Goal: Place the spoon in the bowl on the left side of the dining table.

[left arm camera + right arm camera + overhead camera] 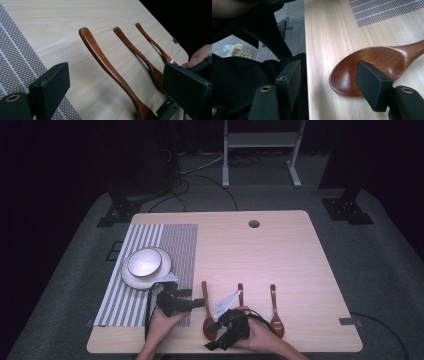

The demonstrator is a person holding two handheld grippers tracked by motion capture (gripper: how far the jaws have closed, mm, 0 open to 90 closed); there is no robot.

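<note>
Both jaws gape wide, right gripper (327, 82) over the leftmost wooden spoon (372, 62), stiff and slick — I'd pinch its neck.

dim high view, dark surround swallowing the frame edges, table (280, 255) lit softly from above, soft glare on bowl (144, 262), close gripper views sharper, jaws slightly blurred, soft spoon shadows

Left gripper (115, 87) jaws apart, three wooden spoons (107, 65) side by side on table (62, 22), striped mat (15, 62) beside
</note>
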